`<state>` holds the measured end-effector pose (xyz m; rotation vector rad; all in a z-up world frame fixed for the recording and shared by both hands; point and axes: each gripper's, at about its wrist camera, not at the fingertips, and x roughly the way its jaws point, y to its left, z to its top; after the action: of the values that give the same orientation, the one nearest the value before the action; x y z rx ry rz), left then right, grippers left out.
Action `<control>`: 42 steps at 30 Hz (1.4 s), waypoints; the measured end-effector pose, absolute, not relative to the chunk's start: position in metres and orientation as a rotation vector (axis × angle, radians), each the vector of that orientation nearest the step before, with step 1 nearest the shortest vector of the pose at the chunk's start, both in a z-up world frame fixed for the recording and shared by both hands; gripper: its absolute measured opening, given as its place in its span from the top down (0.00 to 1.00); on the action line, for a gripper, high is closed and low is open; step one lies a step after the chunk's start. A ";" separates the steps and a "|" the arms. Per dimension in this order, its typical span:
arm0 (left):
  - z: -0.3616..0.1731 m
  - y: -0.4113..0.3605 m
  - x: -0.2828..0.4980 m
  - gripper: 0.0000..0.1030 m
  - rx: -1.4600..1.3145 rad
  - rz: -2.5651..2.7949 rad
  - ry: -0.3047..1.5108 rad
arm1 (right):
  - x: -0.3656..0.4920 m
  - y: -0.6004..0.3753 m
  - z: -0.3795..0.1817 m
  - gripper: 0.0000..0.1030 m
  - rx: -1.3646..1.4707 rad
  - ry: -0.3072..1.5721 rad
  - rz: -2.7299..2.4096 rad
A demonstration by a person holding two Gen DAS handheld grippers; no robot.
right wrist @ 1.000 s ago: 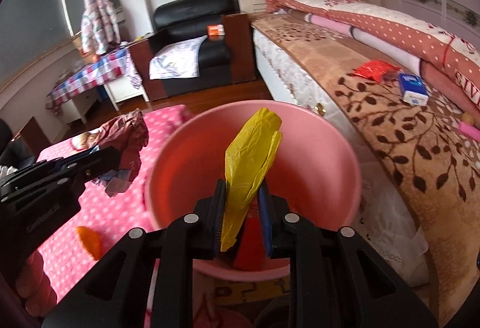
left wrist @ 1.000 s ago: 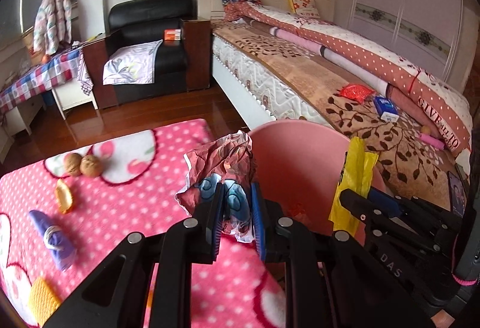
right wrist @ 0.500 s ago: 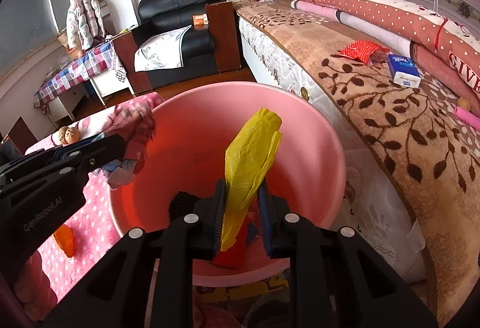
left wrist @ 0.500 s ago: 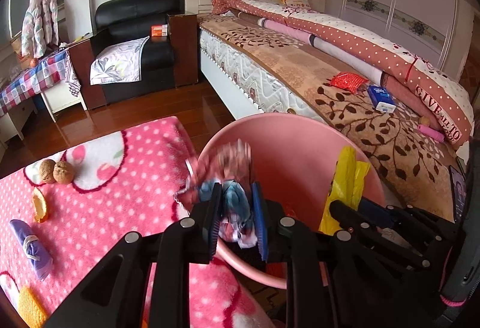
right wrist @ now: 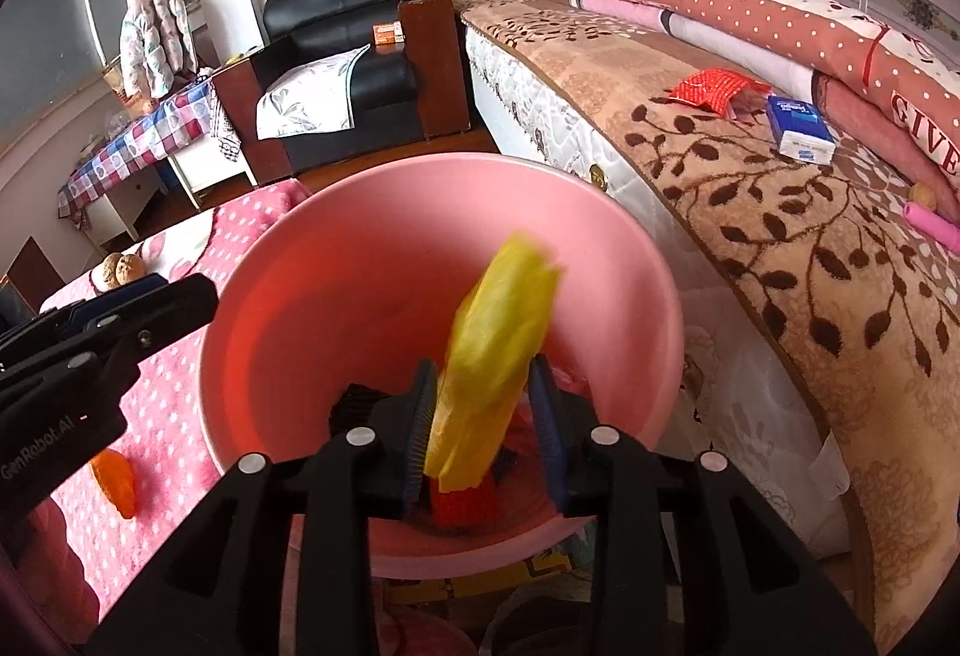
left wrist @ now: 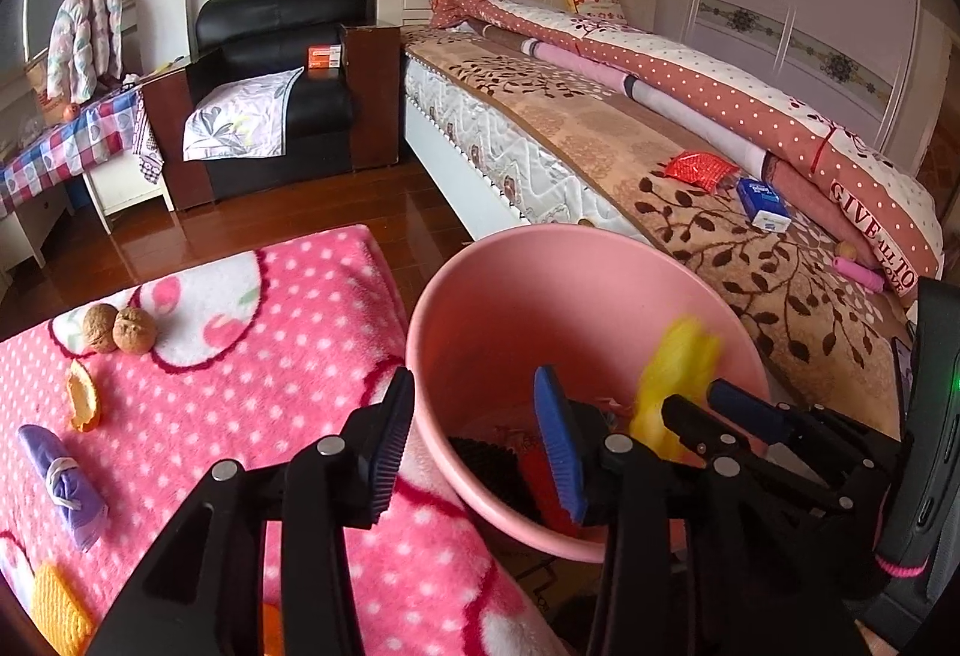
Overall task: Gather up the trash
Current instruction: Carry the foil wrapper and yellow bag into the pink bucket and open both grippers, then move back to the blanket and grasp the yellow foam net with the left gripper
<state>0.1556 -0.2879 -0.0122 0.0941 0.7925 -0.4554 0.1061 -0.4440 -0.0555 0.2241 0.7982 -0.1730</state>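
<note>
Over bucket [right wrist: 606, 248]: left claw [left wrist: 474, 446] opening, empty; right claw [right wrist: 483, 419] opening around yellow wrapper [right wrist: 492, 356], which may cling to a pad or drift past the 3 o'clock rim.

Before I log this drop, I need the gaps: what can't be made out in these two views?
- Bin bottom: both views, hidden by the claw fingers and the yellow bag.
- Yellow bag: blurred in both views; whether the opening right claw still touches it is unclear.
- Orange scrap: right view, partly behind the left claw, which is opening and empty.
</note>
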 end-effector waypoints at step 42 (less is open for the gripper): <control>-0.010 -0.086 0.034 0.48 0.028 -0.140 0.776 | 0.022 -0.276 -0.029 0.68 0.208 0.725 0.122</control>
<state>0.0344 -0.0864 -0.0098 0.0276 0.7760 -0.1404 0.0217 -0.2759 -0.0291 0.2084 0.7247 0.1222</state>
